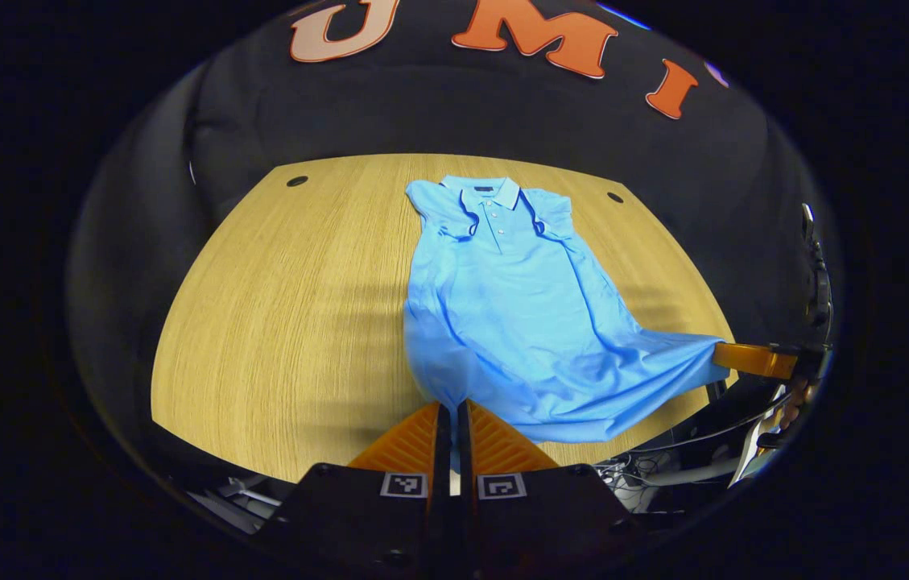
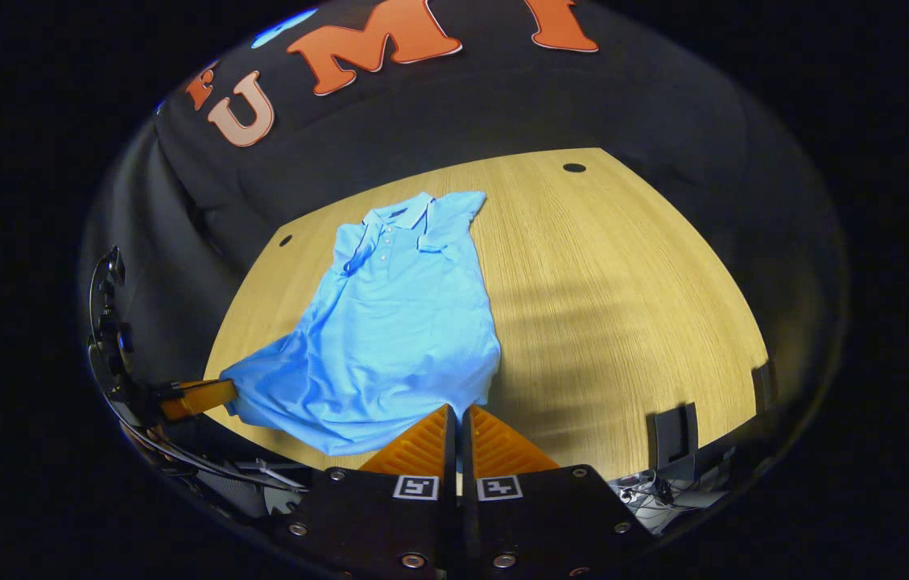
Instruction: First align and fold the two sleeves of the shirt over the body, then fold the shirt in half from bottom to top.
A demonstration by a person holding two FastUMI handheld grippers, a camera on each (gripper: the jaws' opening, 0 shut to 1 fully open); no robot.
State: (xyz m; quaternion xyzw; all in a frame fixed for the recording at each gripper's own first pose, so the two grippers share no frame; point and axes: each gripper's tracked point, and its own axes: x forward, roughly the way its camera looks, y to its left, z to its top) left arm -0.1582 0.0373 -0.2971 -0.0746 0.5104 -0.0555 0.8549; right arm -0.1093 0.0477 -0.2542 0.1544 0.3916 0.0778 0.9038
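Blue fabric at the hem was pinched between the closed fingers of the left gripper [image 1: 452, 407] and the right gripper [image 2: 458, 412], each grasping a bottom corner. Beyond, the shirt [image 1: 502, 306] lay on the wooden table [image 1: 293, 322], sleeves folded inward, collar farthest.

You have a round wooden table [image 1: 285, 322] with little dark holes [image 1: 297, 181] near its far edge. A blue shirt [image 1: 510, 306] lies on it, collar far from you.
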